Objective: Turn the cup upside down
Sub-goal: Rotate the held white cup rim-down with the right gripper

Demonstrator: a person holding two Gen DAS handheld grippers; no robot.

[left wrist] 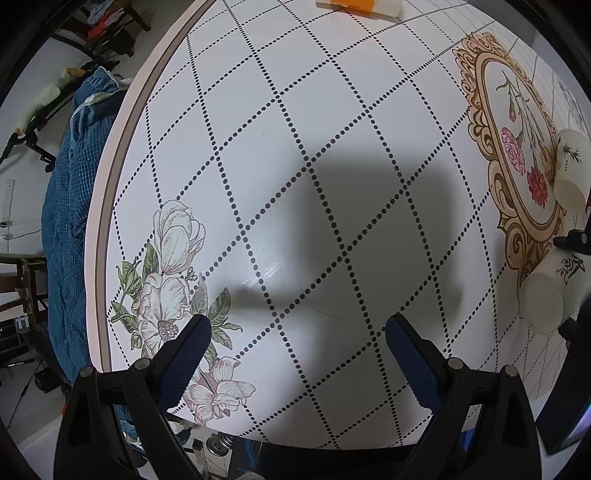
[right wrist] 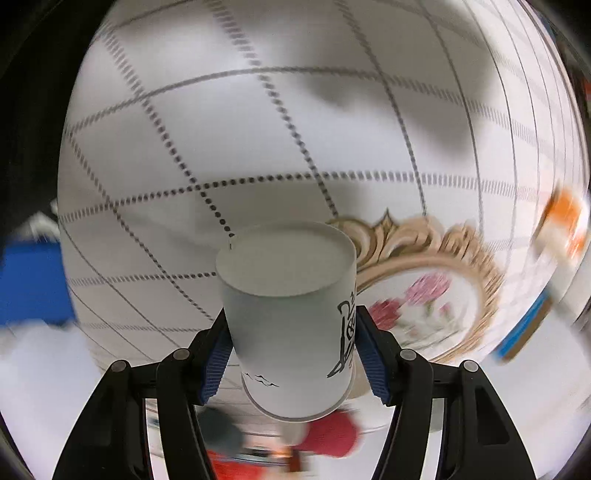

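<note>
A white paper cup [right wrist: 291,317] with black calligraphy sits between the blue pads of my right gripper [right wrist: 291,350]. Its flat base points away from the camera, toward the table, and its rim is nearest me. The background is motion-blurred. In the left wrist view the same cup [left wrist: 546,295] shows at the far right edge, held above the table. A second white cup [left wrist: 570,173] lies beside the ornate floral medallion [left wrist: 517,147]. My left gripper [left wrist: 297,354] is open and empty over the white table [left wrist: 295,147].
The round table has a dotted diamond pattern and a pink rim [left wrist: 110,184]. An orange-and-white box [left wrist: 358,5] lies at the far edge. A blue cushioned chair [left wrist: 70,221] stands left of the table. Red and dark objects [right wrist: 325,435] blur below the cup.
</note>
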